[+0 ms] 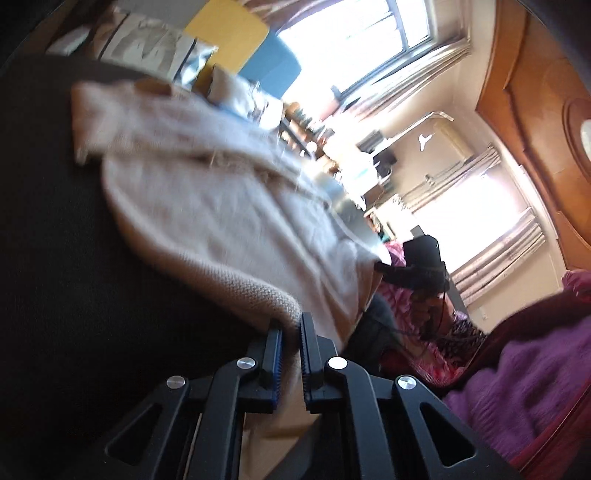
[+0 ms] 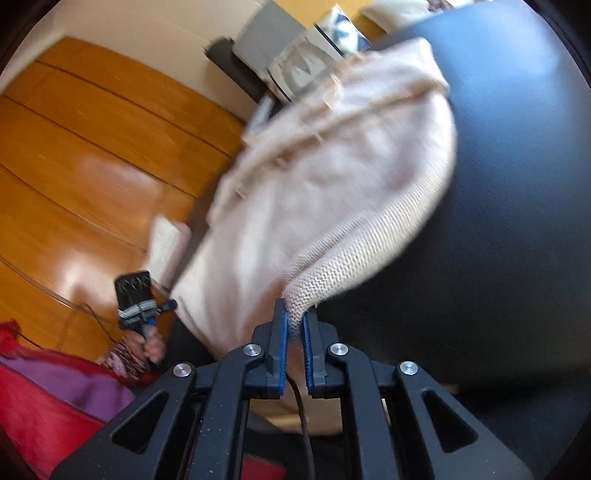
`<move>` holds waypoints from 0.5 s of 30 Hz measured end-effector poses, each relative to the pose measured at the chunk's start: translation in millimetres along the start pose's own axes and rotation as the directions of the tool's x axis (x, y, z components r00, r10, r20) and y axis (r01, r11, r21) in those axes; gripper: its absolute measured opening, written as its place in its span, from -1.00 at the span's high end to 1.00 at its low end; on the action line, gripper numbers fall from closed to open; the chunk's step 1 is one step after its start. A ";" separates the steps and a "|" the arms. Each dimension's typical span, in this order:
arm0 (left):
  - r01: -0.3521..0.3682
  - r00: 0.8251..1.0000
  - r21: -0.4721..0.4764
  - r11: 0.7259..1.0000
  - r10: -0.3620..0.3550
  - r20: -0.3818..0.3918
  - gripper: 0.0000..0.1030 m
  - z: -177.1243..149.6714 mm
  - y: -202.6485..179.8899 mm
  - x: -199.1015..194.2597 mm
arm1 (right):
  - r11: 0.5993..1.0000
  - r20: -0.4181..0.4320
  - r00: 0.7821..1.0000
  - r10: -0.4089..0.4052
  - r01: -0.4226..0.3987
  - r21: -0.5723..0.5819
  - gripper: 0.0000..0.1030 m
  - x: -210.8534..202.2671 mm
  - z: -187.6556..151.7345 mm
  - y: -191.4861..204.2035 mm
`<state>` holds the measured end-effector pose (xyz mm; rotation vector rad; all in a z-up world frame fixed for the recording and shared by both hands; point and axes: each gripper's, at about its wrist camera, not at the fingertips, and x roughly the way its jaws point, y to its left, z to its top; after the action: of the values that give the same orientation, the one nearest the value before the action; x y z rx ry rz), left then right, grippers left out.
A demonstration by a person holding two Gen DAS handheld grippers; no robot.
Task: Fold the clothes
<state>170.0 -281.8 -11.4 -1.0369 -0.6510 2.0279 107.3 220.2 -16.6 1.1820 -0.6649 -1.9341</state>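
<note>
A cream knitted sweater [image 1: 207, 206] lies over a black round table [image 1: 55, 258], with its near edge lifted off the surface. My left gripper [image 1: 291, 326] is shut on one lower corner of the knit. In the right wrist view the same cream sweater [image 2: 314, 192] rises from the black table [image 2: 517, 221], and my right gripper [image 2: 294, 317] is shut on its other corner, the ribbed hem pinched between the blue pads [image 2: 282, 332]. The other gripper, held by a hand, shows at the far side of the cloth in each view. The picture is motion-blurred.
A purple and red garment [image 1: 524, 387] lies at the right of the left wrist view. Patterned cushions [image 1: 147, 48] and a yellow and blue chair [image 1: 236, 33] stand behind the table. Wooden floor [image 2: 92, 166] spreads to the left in the right wrist view. Windows with curtains are beyond.
</note>
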 end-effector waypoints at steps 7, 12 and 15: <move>-0.112 0.979 -0.089 0.990 0.125 0.160 0.86 57.9 39.3 -16.7 | 0.999 0.199 0.980 -0.006 -0.005 0.054 0.86 -8.1 62.3 -12.0; -0.159 0.973 -0.236 0.959 0.193 0.129 0.86 63.9 85.1 9.0 | 0.985 0.172 0.983 -0.065 0.036 0.167 0.86 16.3 84.1 -42.7; -0.132 0.979 -0.305 0.943 0.173 0.111 0.70 53.6 95.8 24.5 | 0.972 0.136 0.986 -0.093 0.060 0.228 0.78 20.9 83.6 -58.2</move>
<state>78.2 -323.6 -61.4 -1.1564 -0.9988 2.1964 6.8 240.2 -34.0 1.2244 -0.9480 -2.0664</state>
